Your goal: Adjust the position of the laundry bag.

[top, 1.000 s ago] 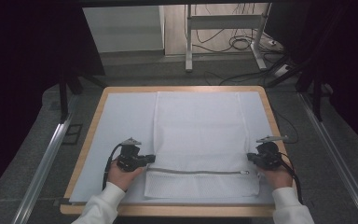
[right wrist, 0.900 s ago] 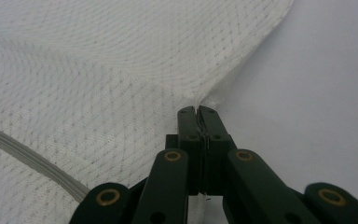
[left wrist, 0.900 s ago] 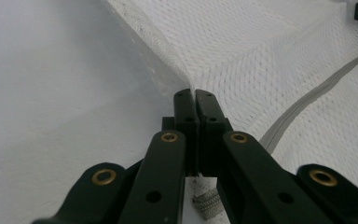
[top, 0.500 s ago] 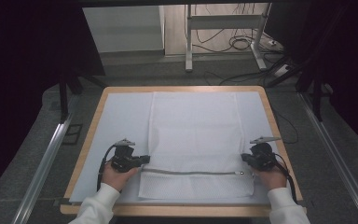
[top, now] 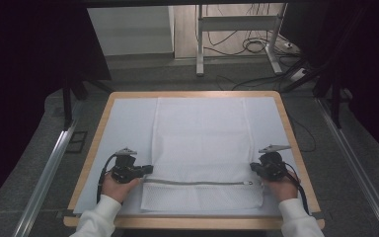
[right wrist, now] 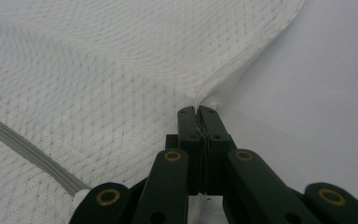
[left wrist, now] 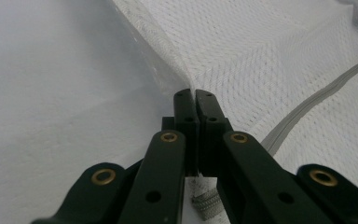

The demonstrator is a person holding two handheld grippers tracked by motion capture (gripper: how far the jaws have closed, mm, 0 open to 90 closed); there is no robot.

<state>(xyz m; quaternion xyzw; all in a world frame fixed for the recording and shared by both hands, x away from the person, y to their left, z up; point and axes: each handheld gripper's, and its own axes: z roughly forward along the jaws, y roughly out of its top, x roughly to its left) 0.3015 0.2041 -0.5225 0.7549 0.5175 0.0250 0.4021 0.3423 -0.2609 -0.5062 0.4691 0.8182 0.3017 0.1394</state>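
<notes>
Where the near edge of the counter [top: 177, 221] is reached, a white mesh bag [top: 202, 143] is seen lying flat, its grey zipper [top: 197, 183] running across the near part. Its left side is pinched by the closed jaws of the left gripper [top: 148, 170], its right side by the right gripper [top: 253, 168]. Beyond, the bag stretches toward the far edge.
</notes>
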